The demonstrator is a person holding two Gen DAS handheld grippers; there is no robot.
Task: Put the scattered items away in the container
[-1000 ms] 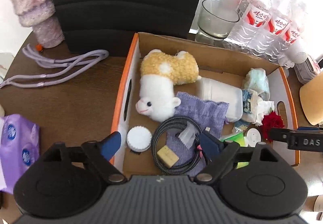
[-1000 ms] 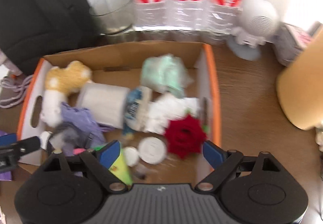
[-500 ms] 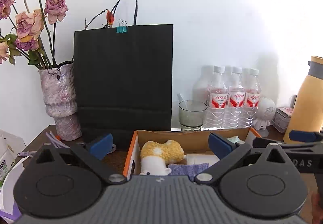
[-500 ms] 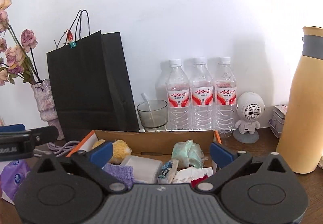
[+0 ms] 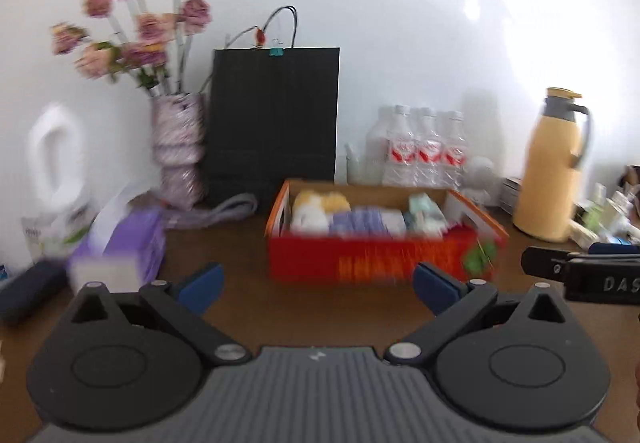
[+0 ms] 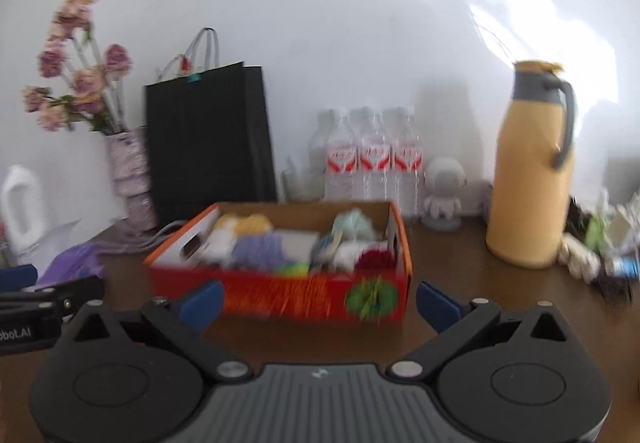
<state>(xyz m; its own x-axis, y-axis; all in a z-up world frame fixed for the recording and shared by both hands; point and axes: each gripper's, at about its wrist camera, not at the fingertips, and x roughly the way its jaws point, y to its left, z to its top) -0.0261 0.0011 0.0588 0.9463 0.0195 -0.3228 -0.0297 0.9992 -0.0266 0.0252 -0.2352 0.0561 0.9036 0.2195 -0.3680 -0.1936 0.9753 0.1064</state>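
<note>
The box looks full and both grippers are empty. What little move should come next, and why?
Probably swing the left gripper toward the purple pack. Both grippers, right one too, are open and empty, the box holds many items, and that pack lies on the table outside the box.

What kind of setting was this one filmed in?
Probably a home or small office: a brown wooden table against a white wall, holding a patterned vase of dried roses, a yellow thermos jug and bottled water.

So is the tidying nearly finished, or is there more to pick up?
Mostly done, it seems: the box is full, with a plush, cloth and red flower. Both grippers, left and right, are open and empty. The purple pack remains outside, perhaps left.
</note>
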